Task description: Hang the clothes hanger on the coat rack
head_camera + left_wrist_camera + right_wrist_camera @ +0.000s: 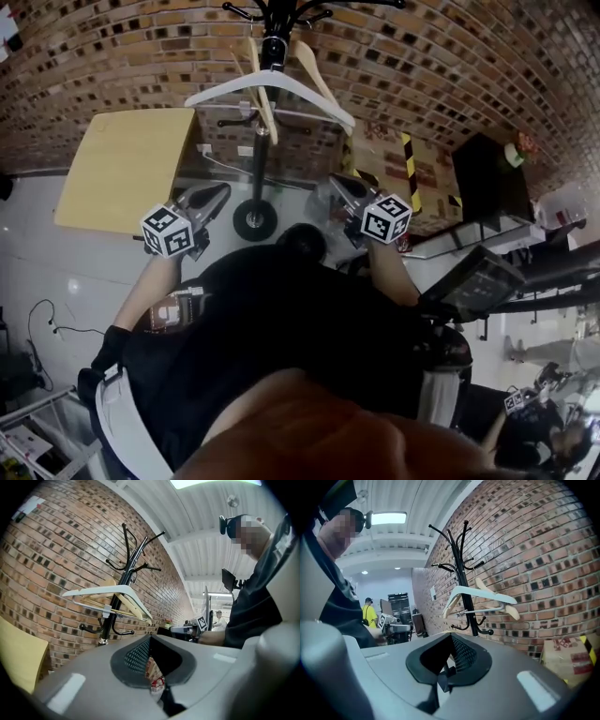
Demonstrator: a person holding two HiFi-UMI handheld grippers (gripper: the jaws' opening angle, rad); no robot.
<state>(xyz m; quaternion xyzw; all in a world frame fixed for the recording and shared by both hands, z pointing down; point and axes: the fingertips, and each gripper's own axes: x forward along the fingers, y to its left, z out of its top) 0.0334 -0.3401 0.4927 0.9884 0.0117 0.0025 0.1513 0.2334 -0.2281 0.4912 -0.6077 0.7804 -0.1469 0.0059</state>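
Note:
A black coat rack (260, 141) stands against the brick wall, straight ahead of me. A white clothes hanger (272, 84) hangs on it, with wooden hangers (314, 70) behind. My left gripper (208, 199) is held left of the pole, and my right gripper (343, 187) to the right of it. Both are short of the rack, shut and holding nothing. The left gripper view looks over its closed jaws (150, 654) at the white hanger (117, 591) on the rack (119, 585). The right gripper (450, 654) faces the same hanger (480, 592) and rack (464, 583).
A yellow table (127, 164) stands left of the rack's round base (255, 220). Cardboard boxes (412, 169) and a black cabinet (483, 178) sit to the right. Black equipment (487, 281) fills the right side. A person in yellow (370, 613) stands far off.

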